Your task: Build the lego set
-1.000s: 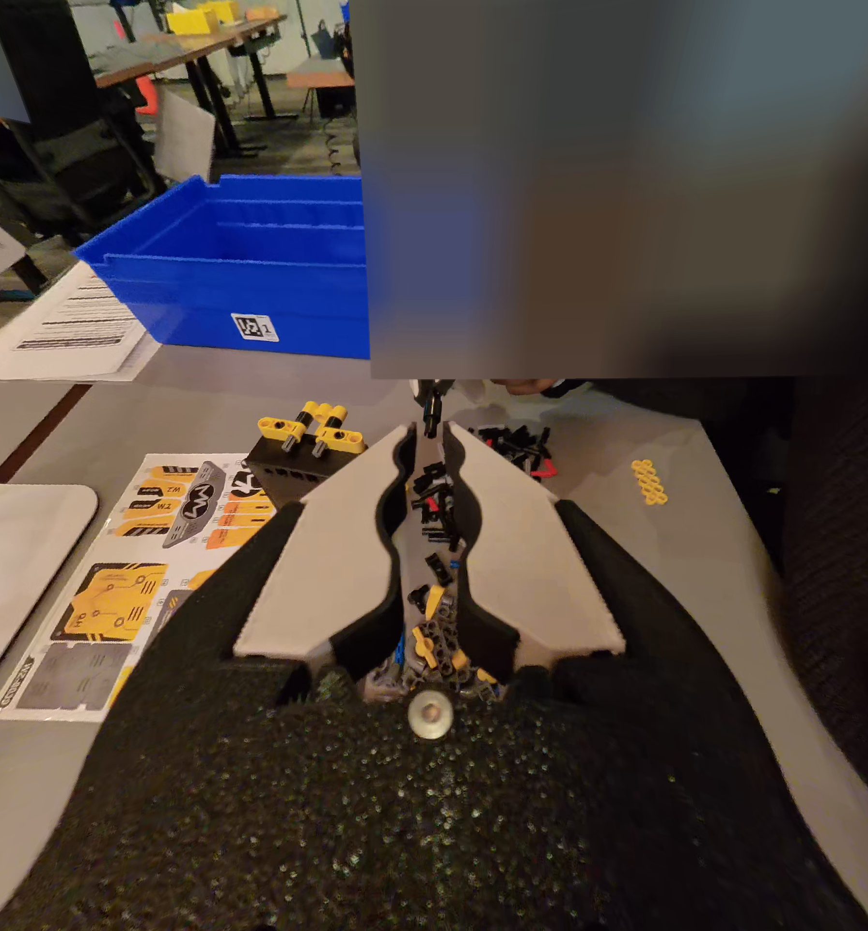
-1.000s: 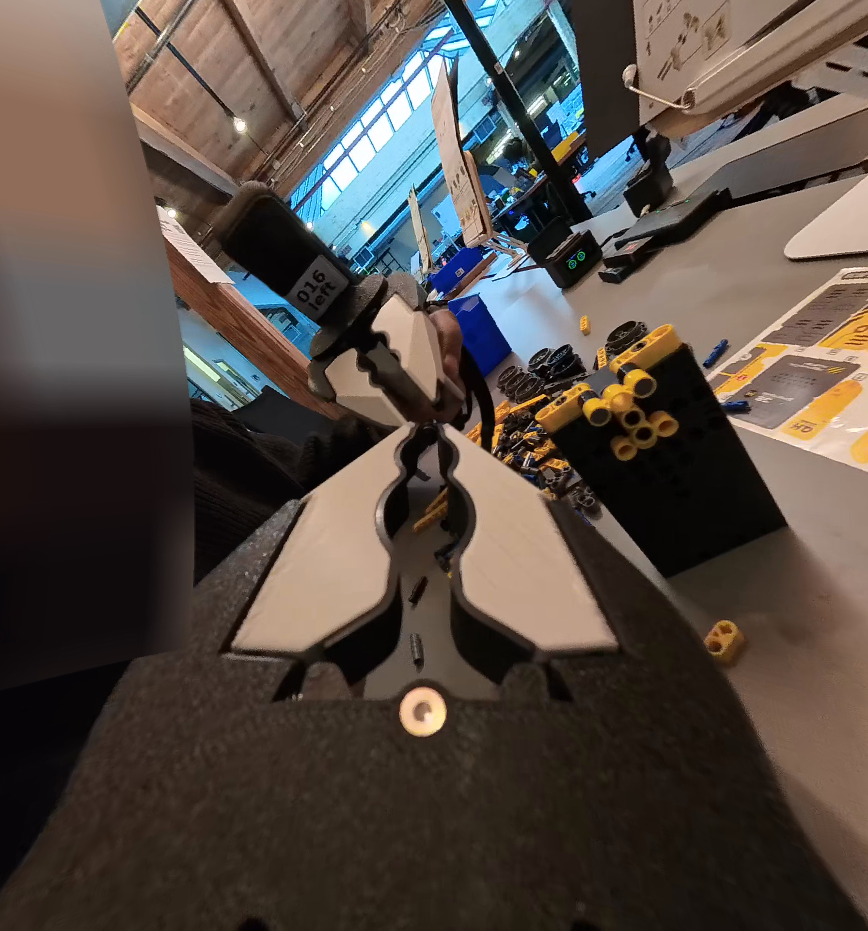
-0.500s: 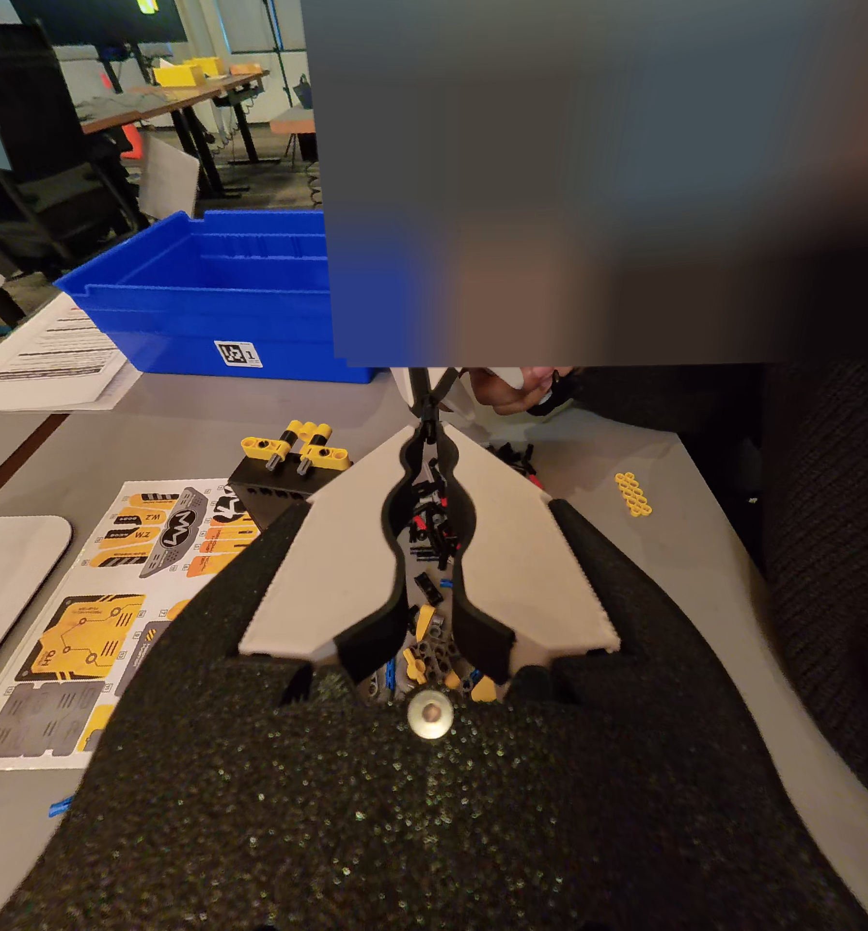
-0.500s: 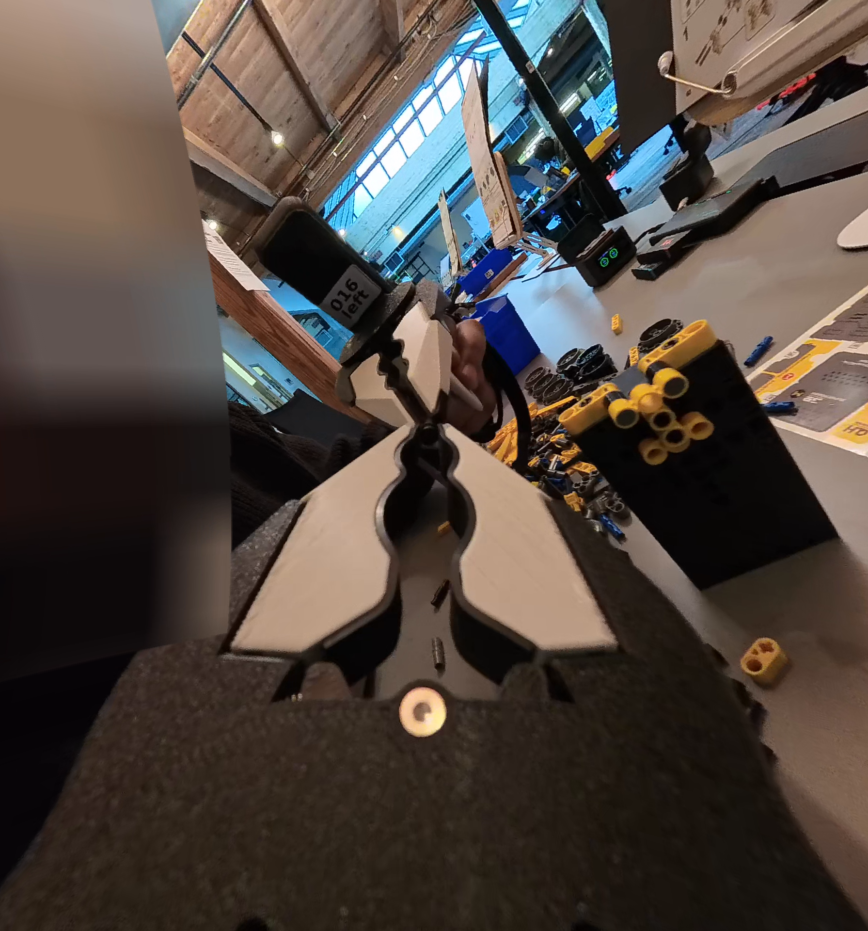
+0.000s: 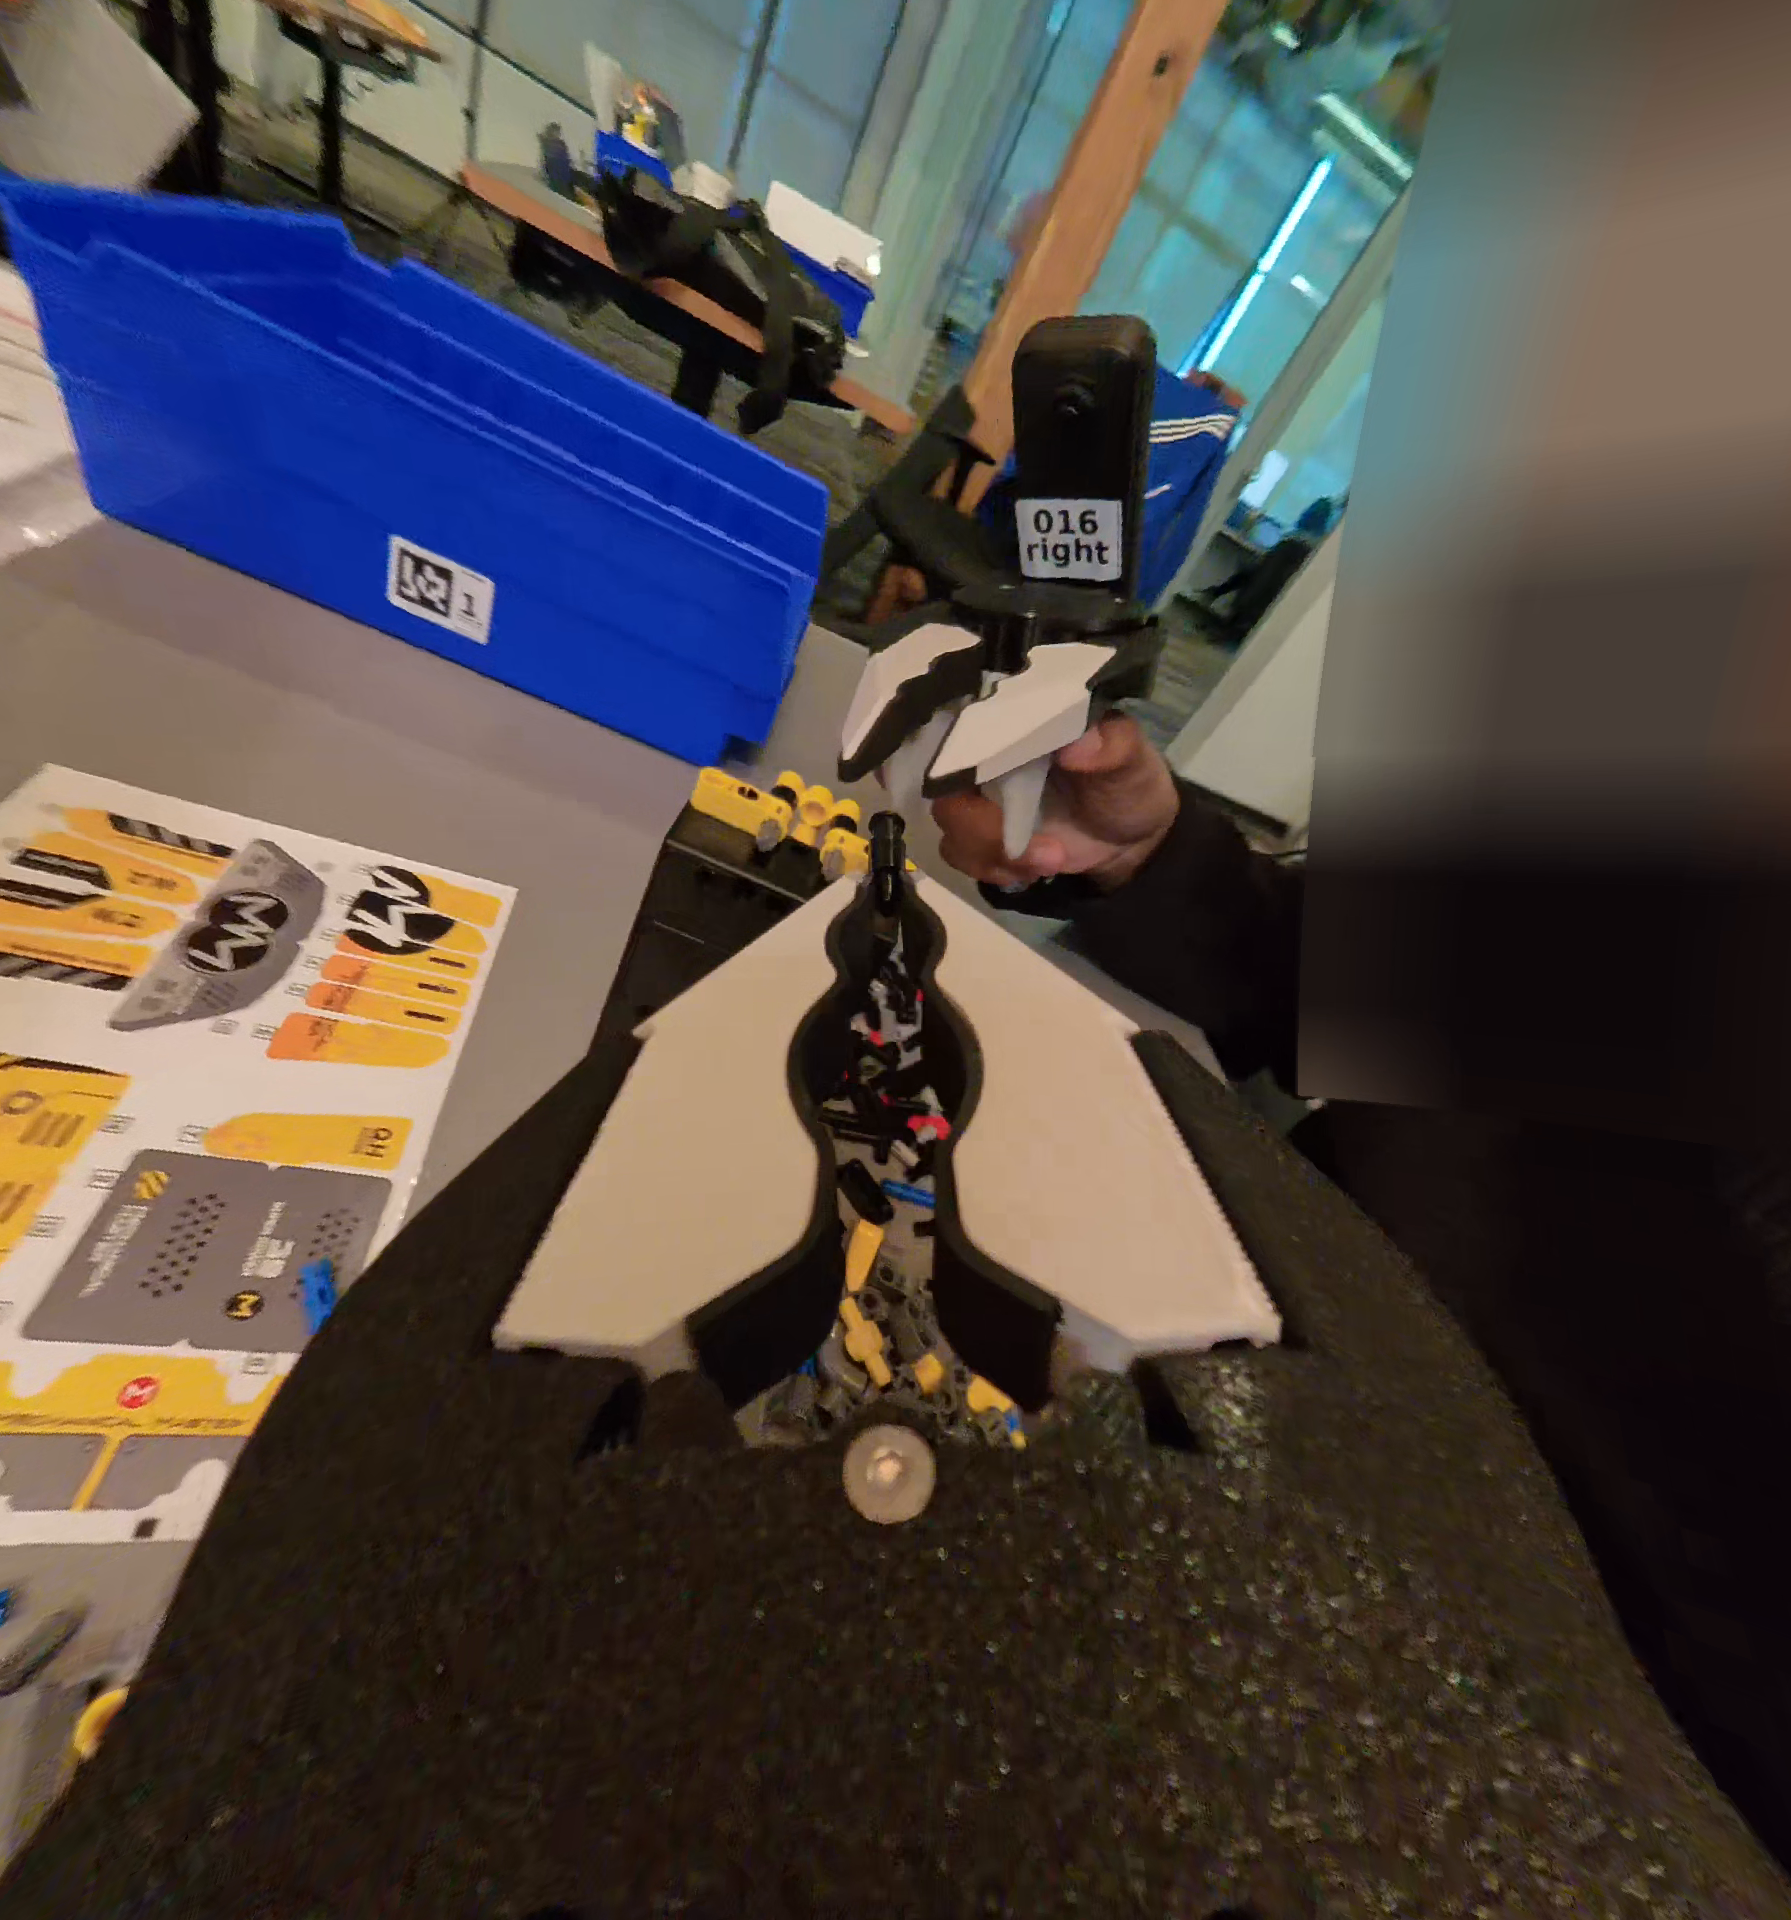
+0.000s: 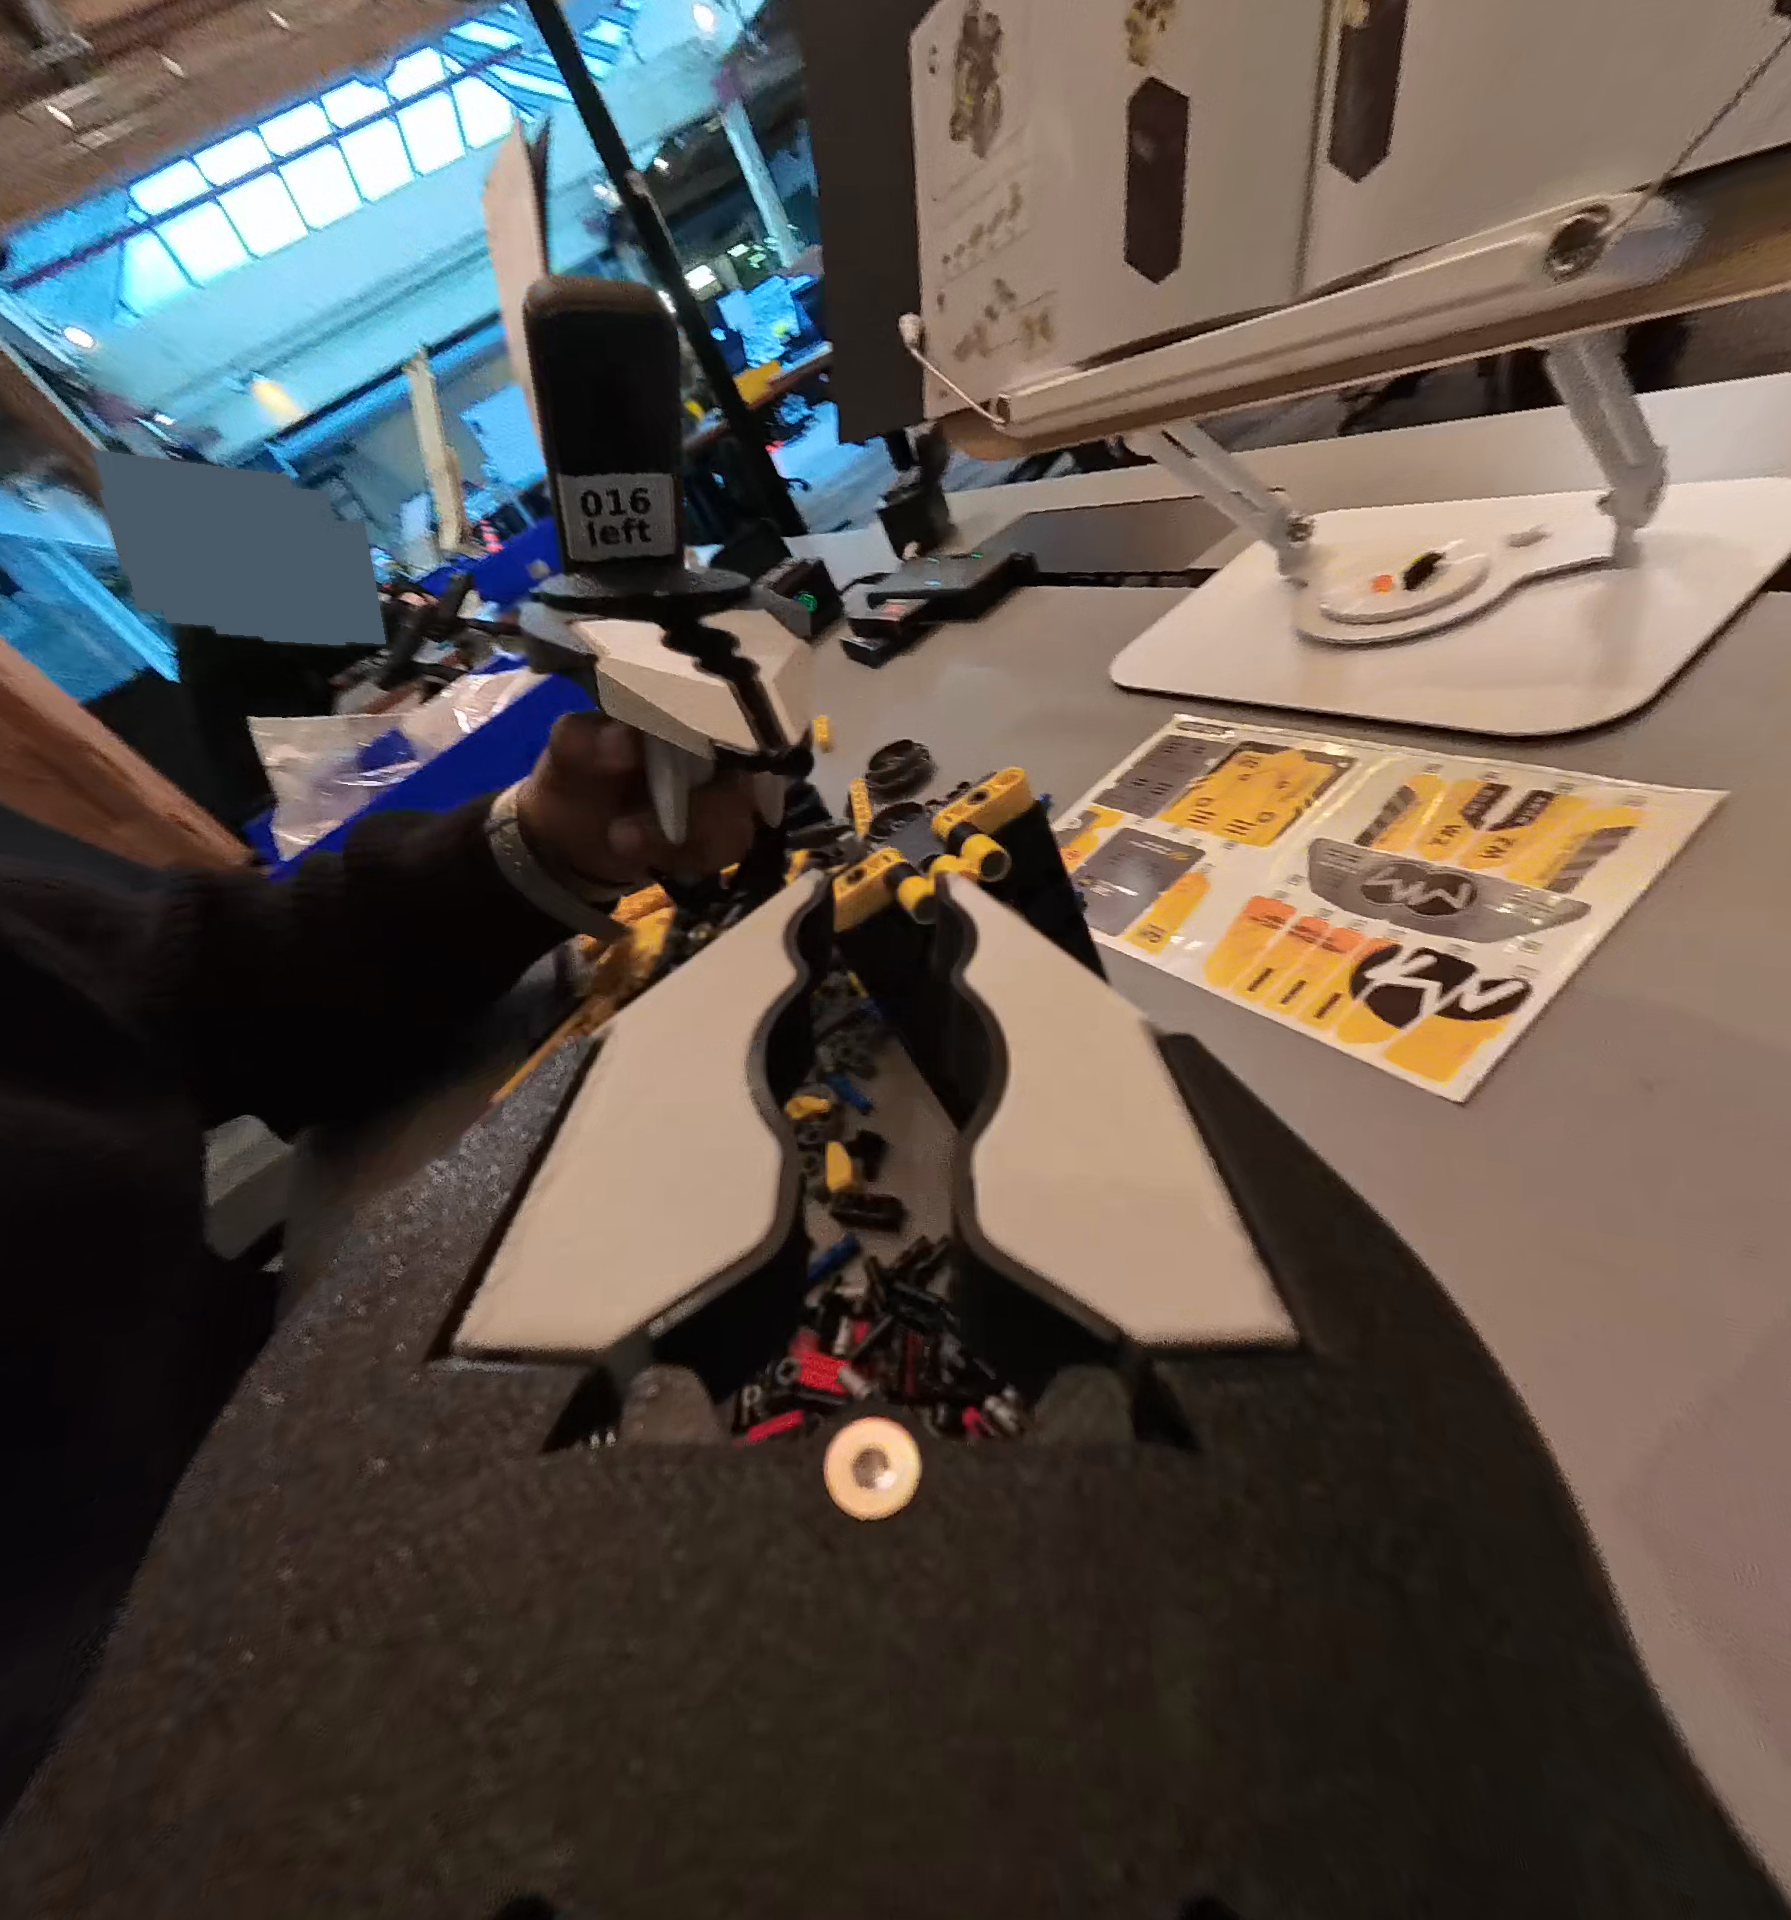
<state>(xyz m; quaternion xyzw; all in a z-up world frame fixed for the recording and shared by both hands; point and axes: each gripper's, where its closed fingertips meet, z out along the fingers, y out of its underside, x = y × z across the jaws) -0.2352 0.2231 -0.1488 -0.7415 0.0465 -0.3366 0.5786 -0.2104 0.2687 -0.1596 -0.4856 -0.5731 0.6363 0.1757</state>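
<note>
My left gripper (image 5: 884, 883) is shut on a small black pin (image 5: 885, 844) that sticks out past its tips. It also shows in the right wrist view (image 6: 782, 764), held up by a hand. A black block (image 5: 704, 894) topped with yellow beams and pins (image 5: 797, 816) stands just beyond it. My right gripper (image 6: 883, 894) is open and empty, its tips either side of a yellow beam (image 6: 984, 795) on the block (image 6: 1036, 883). The left wrist view shows the right gripper (image 5: 891, 774) hovering just above the pin and block.
Loose black, red and yellow parts (image 6: 870, 1340) lie on the grey table under both grippers. A sticker sheet (image 5: 195, 1039) lies to the left, a blue bin (image 5: 403, 447) behind it. A white stand base (image 6: 1473, 623) carries an open booklet. One gripper's finger ends stand about 6 cm off the other's. From either gripper's tips it is about 5 cm to the black block (image 5: 704, 894).
My right gripper has opened from nearly shut and swung to face the block. The left gripper keeps the pin and has turned towards the right gripper, which now stands in full view.
</note>
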